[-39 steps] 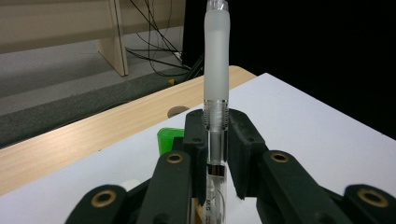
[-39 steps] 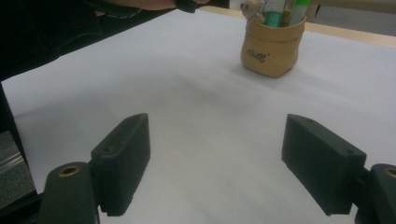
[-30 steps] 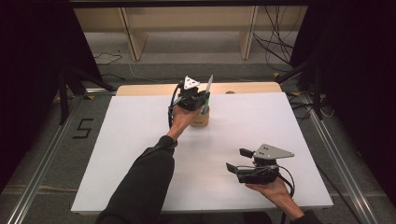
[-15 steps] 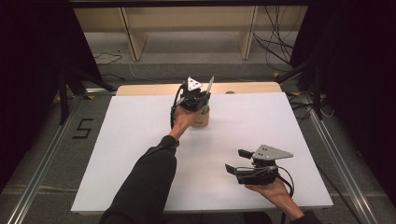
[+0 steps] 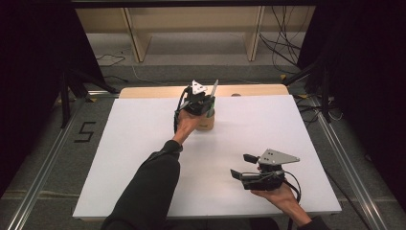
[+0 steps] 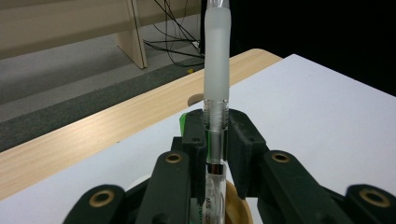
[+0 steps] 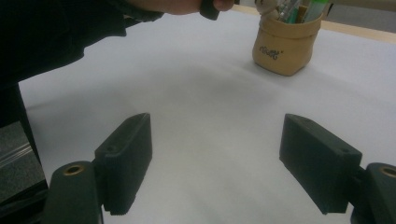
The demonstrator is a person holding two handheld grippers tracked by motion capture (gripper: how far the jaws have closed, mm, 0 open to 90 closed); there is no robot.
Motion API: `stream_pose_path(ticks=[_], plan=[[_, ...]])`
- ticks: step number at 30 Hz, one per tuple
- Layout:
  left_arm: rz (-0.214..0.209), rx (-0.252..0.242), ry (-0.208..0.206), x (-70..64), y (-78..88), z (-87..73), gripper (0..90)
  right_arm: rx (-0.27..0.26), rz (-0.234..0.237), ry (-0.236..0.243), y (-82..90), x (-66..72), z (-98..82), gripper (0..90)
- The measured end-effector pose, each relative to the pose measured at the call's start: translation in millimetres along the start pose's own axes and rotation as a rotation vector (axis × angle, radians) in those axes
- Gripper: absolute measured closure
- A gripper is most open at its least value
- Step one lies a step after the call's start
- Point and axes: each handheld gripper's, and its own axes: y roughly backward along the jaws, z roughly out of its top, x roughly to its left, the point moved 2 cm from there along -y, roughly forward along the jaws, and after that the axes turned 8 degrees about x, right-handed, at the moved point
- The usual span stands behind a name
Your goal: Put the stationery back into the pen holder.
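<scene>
Left tongs [image 6: 215, 140] clenched on an upright pen [image 6: 216, 70], directly above the pen pouch [image 7: 286, 44]; right tongs [image 7: 217, 163] released, well apart

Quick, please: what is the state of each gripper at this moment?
Left gripper: shut on a clear pen above the tan pen holder.
Right gripper: open, holding nothing.

A black "5" [image 5: 85, 132] marks the grey floor at the left of the high view, while small dark lettering on the tan pen cup [image 7: 286, 45] stays too blurred to read.
</scene>
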Motion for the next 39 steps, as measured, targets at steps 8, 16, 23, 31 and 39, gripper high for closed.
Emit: stream_pose_path(ticks=[8, 16, 23, 31, 39], plan=[[0.003, 0.048, -0.005, 1.9, -3.1, -5.2, 77.8, 0.003, -0.001, 0.002, -0.1, -0.4, -0.2, 26.4], [0.009, 0.094, -0.005, 3.3, -4.2, -8.0, 77.6, 0.008, -0.001, 0.006, -1.1, -0.1, -0.5, 26.4], [0.013, 0.133, -0.028, 2.8, -3.2, -7.5, 77.1, 0.011, 0.0, 0.008, -1.8, 0.2, -0.6, 26.4], [0.022, 0.166, -0.035, -1.3, -3.6, -5.5, 78.7, 0.014, -0.002, 0.009, -2.2, 0.0, -0.7, 26.4], [0.037, 0.193, -0.04, -2.7, -5.9, -5.0, 79.2, 0.015, -0.002, 0.014, -2.1, 0.5, -0.7, 26.4]])
